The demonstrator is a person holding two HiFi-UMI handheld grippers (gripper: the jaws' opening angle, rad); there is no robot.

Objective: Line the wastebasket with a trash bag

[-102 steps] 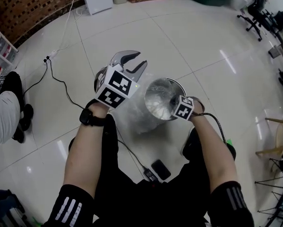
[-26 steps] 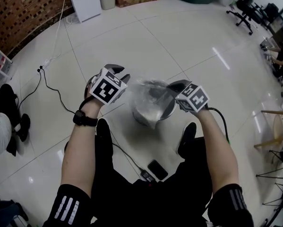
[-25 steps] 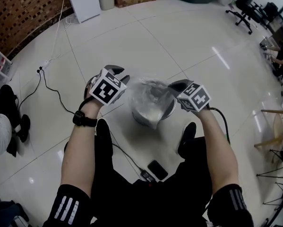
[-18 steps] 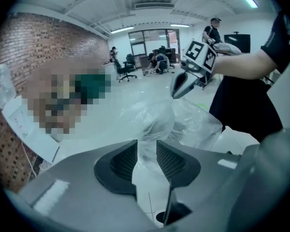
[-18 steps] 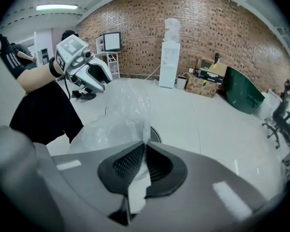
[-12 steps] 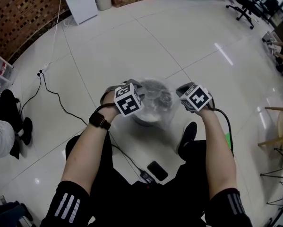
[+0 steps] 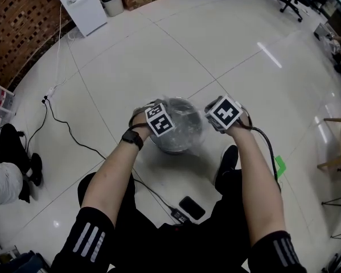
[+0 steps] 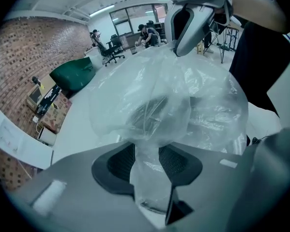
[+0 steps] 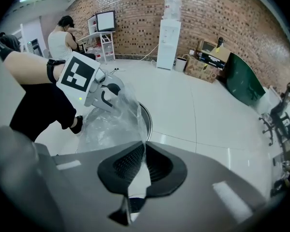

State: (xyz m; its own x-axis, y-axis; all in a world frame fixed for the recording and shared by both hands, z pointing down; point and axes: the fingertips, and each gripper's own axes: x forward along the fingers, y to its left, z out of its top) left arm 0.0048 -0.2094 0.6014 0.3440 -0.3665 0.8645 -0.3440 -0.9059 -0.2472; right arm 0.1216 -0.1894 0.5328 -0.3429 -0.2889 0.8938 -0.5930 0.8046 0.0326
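Glossy white floor, brick wall behind. Wastebasket on floor, trash bag over it. Left gripper fingers opening, film between them; right gripper fingers clenched on film. Basket rim mostly hidden.

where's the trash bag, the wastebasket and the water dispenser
trash bag (image 8: 193,95), left gripper view, on the bunched clear film in the middle.
wastebasket (image 9: 148,121), right gripper view, on its metal rim beside the bag.
water dispenser (image 9: 168,42), right gripper view, on its white front panel.
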